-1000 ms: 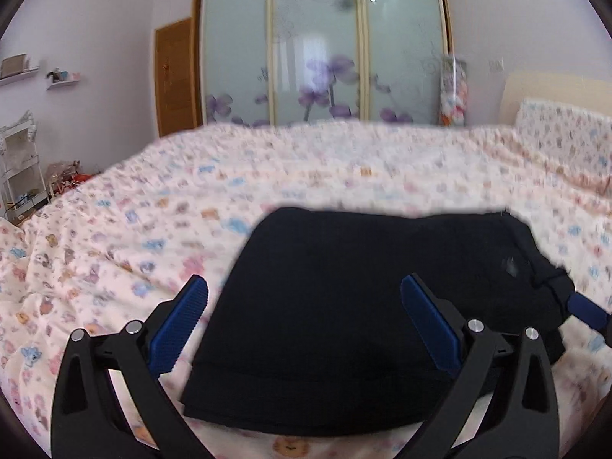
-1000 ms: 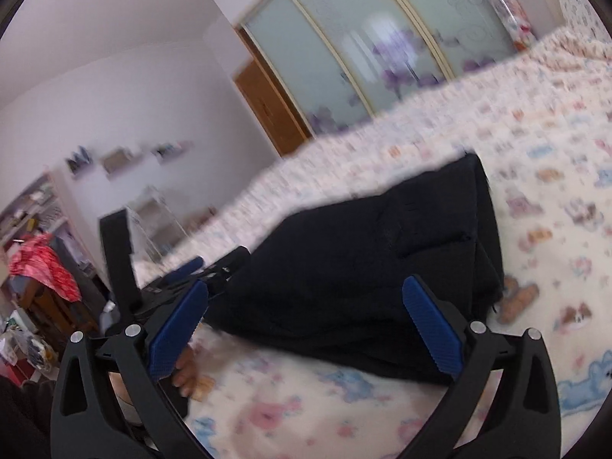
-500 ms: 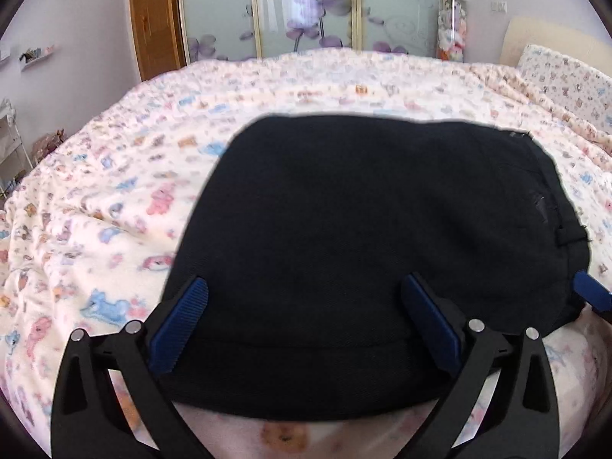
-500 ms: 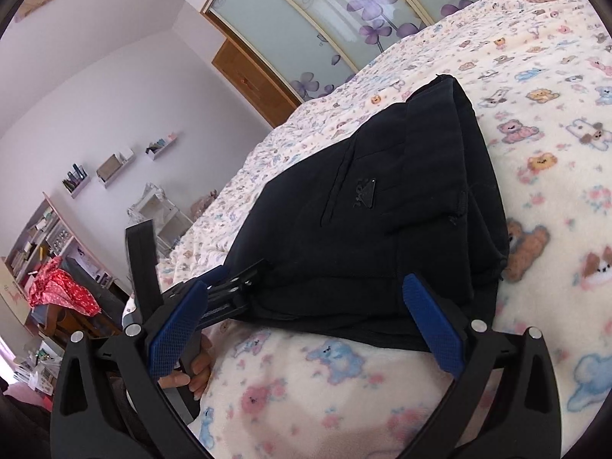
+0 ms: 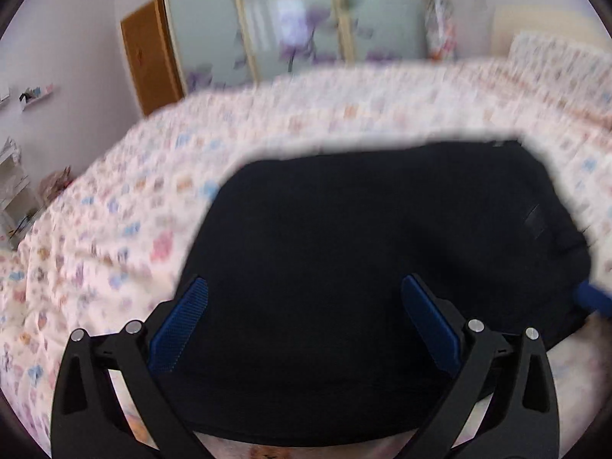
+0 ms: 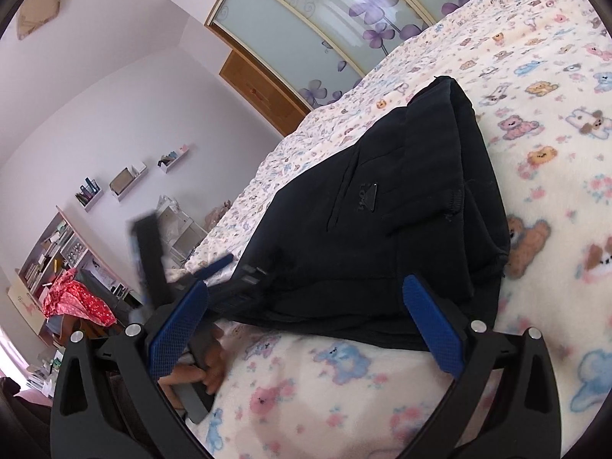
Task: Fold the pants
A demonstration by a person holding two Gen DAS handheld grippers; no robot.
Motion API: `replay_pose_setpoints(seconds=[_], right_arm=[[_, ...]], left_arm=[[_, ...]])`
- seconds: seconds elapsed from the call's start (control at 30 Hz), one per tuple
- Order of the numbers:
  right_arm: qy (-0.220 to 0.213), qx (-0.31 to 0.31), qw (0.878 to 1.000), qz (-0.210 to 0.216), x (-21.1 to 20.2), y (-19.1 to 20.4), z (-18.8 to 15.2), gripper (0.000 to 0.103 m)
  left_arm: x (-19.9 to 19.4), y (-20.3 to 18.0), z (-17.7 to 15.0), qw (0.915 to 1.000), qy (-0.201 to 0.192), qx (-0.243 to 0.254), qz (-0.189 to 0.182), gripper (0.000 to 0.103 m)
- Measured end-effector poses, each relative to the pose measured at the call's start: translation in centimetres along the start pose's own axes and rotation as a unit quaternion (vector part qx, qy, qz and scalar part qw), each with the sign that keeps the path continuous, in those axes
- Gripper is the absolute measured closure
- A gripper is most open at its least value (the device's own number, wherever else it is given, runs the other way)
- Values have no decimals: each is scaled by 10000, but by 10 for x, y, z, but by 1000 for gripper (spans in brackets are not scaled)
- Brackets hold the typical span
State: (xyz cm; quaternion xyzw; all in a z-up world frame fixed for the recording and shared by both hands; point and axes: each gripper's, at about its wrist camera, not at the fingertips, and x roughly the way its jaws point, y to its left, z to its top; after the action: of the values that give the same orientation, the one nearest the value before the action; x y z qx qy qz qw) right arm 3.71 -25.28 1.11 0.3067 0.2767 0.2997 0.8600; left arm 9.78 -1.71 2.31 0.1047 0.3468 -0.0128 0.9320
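Black pants [image 5: 367, 267] lie folded into a compact stack on the bear-print blanket [image 5: 114, 237]. In the right wrist view the pants [image 6: 386, 222] show a pocket with a small label and stacked layers at the near edge. My left gripper [image 5: 304, 321] hovers open over the near edge of the stack, nothing between its blue pads. My right gripper [image 6: 306, 329] is open at the stack's end, its fingers straddling the fabric edge without pinching it. The left gripper [image 6: 214, 271] shows in the right wrist view, held by a person's hand [image 6: 199, 371]. One right fingertip [image 5: 593, 296] peeks in at the left view's right side.
The blanket [image 6: 554, 153] spreads wide around the pants. A sliding wardrobe with purple flowers [image 5: 298, 26] and a wooden door [image 5: 149, 57] stand beyond the bed. Shelves [image 6: 57, 252] and a red cloth [image 6: 72, 302] sit off the bed's left side.
The left view has tilted up and blurred, so the pants sit lower in frame than half a second ago. The right gripper has edged closer to the stack's end.
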Motion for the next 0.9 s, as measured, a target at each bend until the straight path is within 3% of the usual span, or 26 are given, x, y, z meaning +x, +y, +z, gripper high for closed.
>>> replay_pose_setpoints(seconds=[0.1, 0.37, 0.73, 0.8, 0.9], right_arm=[[20, -81, 9999, -78, 1, 3, -1, 1], [83, -201, 9995, -223, 3, 6, -1, 1], [616, -511, 9949, -611, 11, 14, -3, 1], [719, -349, 9945, -673, 4, 13, 1, 1], [64, -212, 9984, -521, -28, 13, 17, 1]], left_arm=[[6, 10, -4, 9996, 58, -198, -199, 2], [1, 5, -9, 9997, 47, -189, -163, 2], [-8, 22, -16, 9976, 236, -511, -414, 2], [-21, 33, -16, 9971, 67, -611, -459, 2], [-46, 62, -19, 9944, -479, -862, -368, 2]])
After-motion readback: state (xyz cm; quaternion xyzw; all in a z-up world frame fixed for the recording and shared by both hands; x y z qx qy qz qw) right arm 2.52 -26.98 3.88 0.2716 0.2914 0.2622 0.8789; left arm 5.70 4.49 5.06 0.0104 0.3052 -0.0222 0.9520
